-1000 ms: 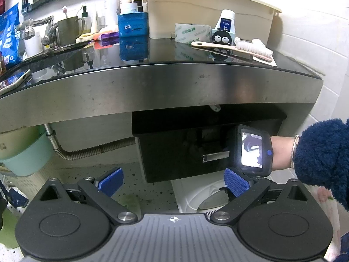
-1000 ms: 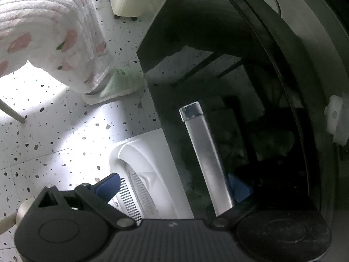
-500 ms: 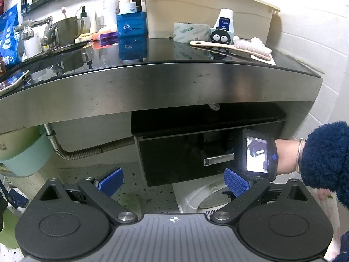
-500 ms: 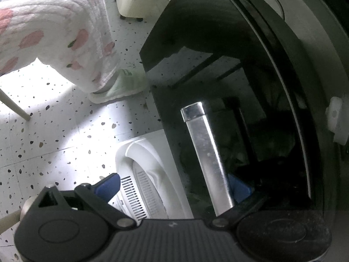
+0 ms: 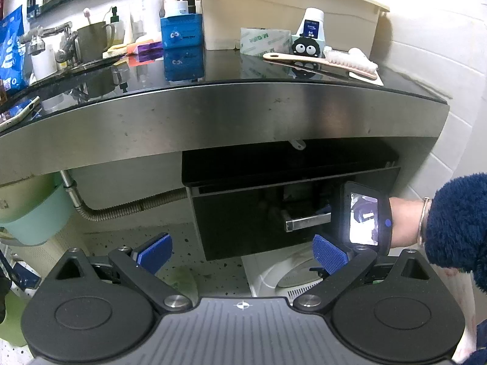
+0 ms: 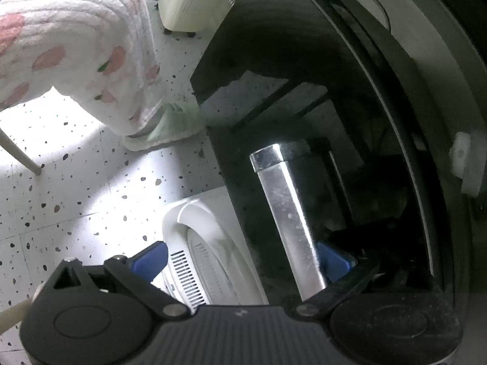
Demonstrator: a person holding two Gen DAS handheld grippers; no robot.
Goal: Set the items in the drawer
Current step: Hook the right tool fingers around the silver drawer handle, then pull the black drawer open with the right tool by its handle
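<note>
Hooking the right gripper [image 6: 242,260] onto the drawer's silver bar handle [image 6: 286,213], jaws spread wide, one blue pad [image 6: 333,263] tucked behind the bar against the glossy black front and the other hanging out over the white bin [image 6: 213,243] on the speckled floor. Hovering further back with the left gripper [image 5: 242,251], likewise spread apart and carrying nothing. Sitting under the right end of the steel-edged counter [image 5: 213,115], the drawer [image 5: 258,216] looking dark, mirror-like and slightly dusty, a thin gap showing along its top edge. Compared with a second ago, standing further out from its housing, the handle looming larger and brighter in the right wrist view. Waiting near the counter's right edge: a wooden brush [image 5: 322,62] and a tape roll [image 5: 264,41].
</note>
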